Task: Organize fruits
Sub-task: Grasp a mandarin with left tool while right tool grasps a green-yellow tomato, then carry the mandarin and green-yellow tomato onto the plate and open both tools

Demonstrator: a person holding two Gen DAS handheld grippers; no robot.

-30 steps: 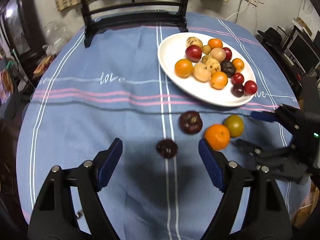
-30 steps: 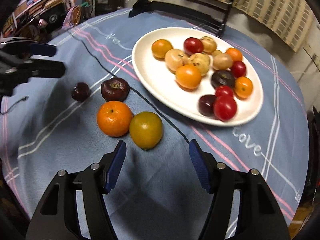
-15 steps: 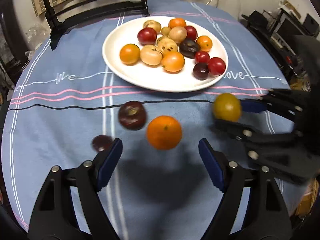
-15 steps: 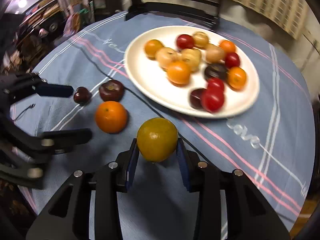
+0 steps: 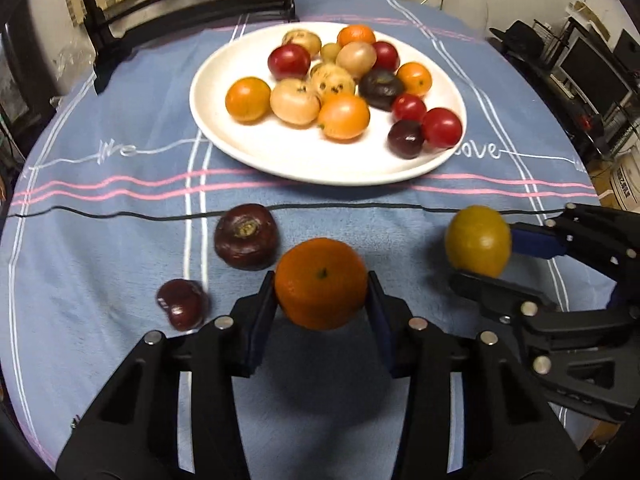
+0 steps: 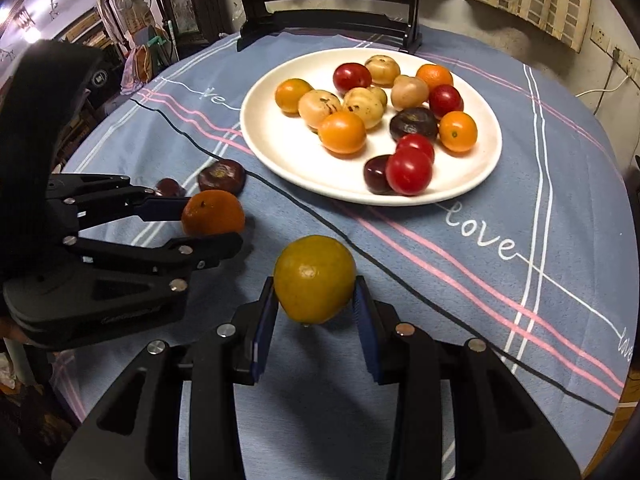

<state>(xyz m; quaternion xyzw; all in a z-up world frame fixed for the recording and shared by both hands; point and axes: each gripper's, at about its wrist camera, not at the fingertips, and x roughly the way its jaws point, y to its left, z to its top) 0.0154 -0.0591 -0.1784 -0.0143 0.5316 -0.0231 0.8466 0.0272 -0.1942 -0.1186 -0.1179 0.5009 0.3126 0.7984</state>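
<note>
My left gripper [image 5: 321,304] is shut on an orange [image 5: 321,283], held just above the blue cloth; it also shows in the right wrist view [image 6: 213,213]. My right gripper [image 6: 315,304] is shut on a yellow-green citrus fruit [image 6: 315,279], which also shows in the left wrist view [image 5: 478,241]. A white plate [image 5: 280,160] holding several fruits sits beyond both grippers and also shows in the right wrist view [image 6: 280,152]. A large dark purple fruit [image 5: 245,236] and a small dark red fruit [image 5: 182,304] lie on the cloth left of the orange.
A round table with a blue striped cloth [image 5: 120,200]. A black stand [image 5: 192,8] rises at the table's far edge behind the plate. A thin black cord [image 5: 120,215] crosses the cloth in front of the plate. Shelves and clutter surround the table.
My left gripper has moved forward and shut on the orange. My right gripper still holds the yellow-green fruit and has lifted it slightly.
</note>
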